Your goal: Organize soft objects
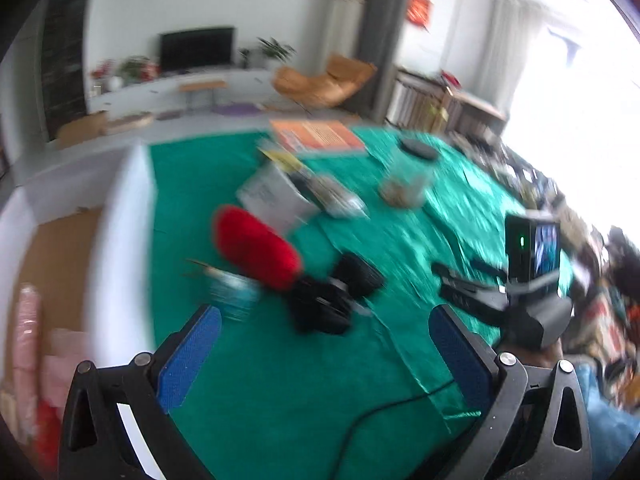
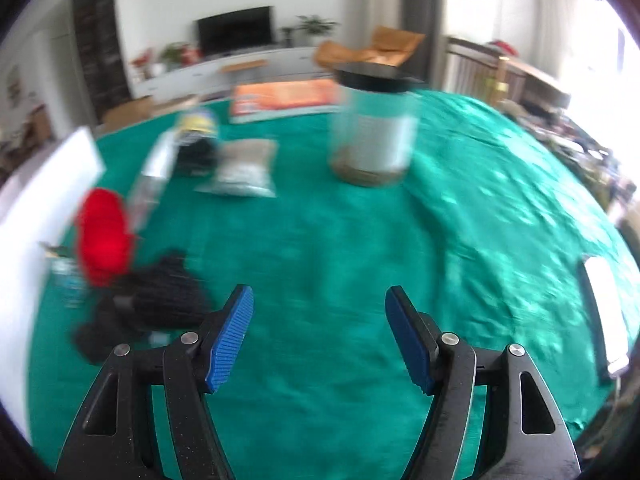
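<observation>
Left wrist view | red plush long axis runs upper-left to lower-right (blurred) | both jaws released, nothing between

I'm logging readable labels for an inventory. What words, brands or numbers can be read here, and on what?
None can be read.
Orange book: print blurred.
Clear jar: white label blurred.
Red wall sign: too blurred.
White packet: print too blurred.
Small screen: nothing legible.
</observation>
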Tool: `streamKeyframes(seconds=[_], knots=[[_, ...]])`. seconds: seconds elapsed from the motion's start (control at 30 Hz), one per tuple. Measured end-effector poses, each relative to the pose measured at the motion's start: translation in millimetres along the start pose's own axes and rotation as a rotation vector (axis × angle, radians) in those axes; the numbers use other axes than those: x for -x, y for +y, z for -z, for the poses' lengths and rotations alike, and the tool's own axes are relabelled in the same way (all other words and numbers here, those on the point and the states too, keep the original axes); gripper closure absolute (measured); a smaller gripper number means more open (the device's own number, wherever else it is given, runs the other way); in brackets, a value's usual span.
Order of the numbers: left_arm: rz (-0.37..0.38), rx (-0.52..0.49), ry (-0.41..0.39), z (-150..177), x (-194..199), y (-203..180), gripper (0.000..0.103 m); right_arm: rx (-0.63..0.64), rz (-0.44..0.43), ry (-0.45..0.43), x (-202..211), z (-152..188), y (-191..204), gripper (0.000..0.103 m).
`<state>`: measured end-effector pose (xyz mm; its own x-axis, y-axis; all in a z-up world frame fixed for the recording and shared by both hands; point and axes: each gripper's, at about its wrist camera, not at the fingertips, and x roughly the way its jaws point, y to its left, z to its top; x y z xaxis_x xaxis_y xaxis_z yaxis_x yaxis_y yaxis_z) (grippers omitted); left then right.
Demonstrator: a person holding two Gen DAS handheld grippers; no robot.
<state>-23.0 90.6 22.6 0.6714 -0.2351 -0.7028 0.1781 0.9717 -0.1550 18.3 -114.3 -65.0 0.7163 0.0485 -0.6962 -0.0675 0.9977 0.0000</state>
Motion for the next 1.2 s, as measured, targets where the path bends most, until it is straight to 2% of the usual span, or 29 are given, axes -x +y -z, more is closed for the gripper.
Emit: streamKeyframes(seconds=[0.07, 0.1, 0.17, 0.27, 0.33, 0.37, 0.5, 0.63, 1.2], knots=[[-0.017, -0.038, 0.067, 8, -33, -18, 0.0, -0.019, 0.077, -0.021, 1, 10, -16, 0.031], [-0.031, -0.045, 0.096, 15, -47, -20, 0.0, -0.064, 0.088, 0.009, -6, 9, -23, 0.031], [-0.055, -0.038, 0.137, 21, -74, -21, 0.0, -0.145, 0.051, 0.022, -6, 8, -33, 0.031], [-0.095, -0.03, 0.155, 27, -93, -14, 0.0, -0.155, 0.087, 0.053, -10, 8, -36, 0.031], [-0.11, -0.036, 0.159, 34, -97, -14, 0.0, -0.137, 0.094, 0.086, -21, 8, -37, 0.031], [-0.113, -0.04, 0.161, 36, -101, -11, 0.0, -0.125, 0.102, 0.105, -27, 8, -36, 0.028], [-0.123, -0.038, 0.19, 40, -116, -3, 0.0, -0.131, 0.088, 0.104, -38, 9, -38, 0.021], [-0.146, -0.06, 0.162, 42, -122, -1, 0.0, -0.127, 0.083, 0.102, -42, 13, -35, 0.018], [-0.136, -0.072, 0.141, 42, -123, 0, 0.0, -0.127, 0.079, 0.1, -43, 13, -35, 0.017]])
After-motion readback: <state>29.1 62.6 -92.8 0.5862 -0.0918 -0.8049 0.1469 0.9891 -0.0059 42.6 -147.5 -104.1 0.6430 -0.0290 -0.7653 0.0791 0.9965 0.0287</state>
